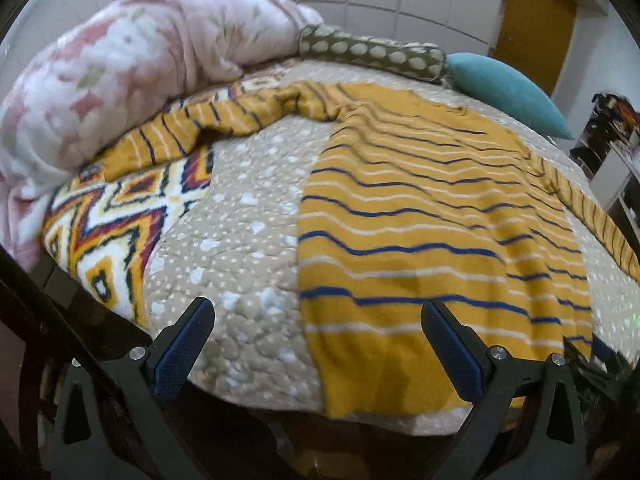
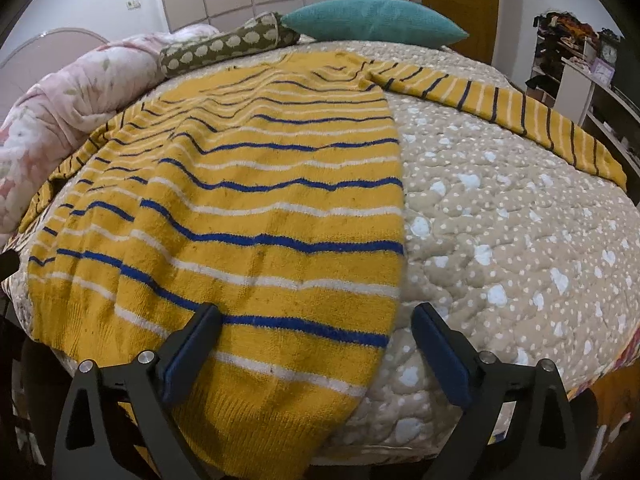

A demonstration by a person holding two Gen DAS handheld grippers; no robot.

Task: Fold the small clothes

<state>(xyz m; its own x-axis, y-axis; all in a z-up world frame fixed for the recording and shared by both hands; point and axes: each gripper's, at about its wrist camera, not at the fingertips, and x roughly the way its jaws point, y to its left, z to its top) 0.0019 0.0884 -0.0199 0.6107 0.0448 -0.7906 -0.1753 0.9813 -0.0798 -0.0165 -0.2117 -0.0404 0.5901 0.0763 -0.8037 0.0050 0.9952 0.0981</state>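
Room: bedroom with a pale panelled wall, an ochre door (image 2: 460, 4) and cluttered shelves (image 2: 568, 52) at the right edge.
Surface: bed (image 2: 520, 240) under a beige quilt dotted with white, broad enough to spread a garment flat, which is likely why the folding is done on it.
Task's thing: yellow sweater (image 2: 248, 208) with blue and white stripes, lying face-flat in the middle of the bed, hem toward the near edge and neck toward the pillows.
Sleeves: right sleeve (image 2: 500, 108) stretched out sideways across the quilt; left sleeve (image 1: 192, 128) stretched the other way, its end running up to the pink comforter (image 1: 120, 60). Laid out like this, each sleeve can be folded in over the body.
Right gripper (image 2: 316, 344): jaws wide apart and released, straddling the sweater's near right corner; nothing is pinched, though the left pad sits just over the knit.
Left gripper (image 1: 318, 340): jaws also spread and empty, hovering over the sweater's left edge and the bare quilt beside it.
Bedding pushed back: pink comforter, spotted bolster (image 2: 224, 46) and teal pillow (image 2: 372, 18) sit along the far side, leaving working room.
Stage, as a judgement: garment spread and smoothed, no fold made yet.
Risk: body fabric is rippled, so a fold could trap creases.
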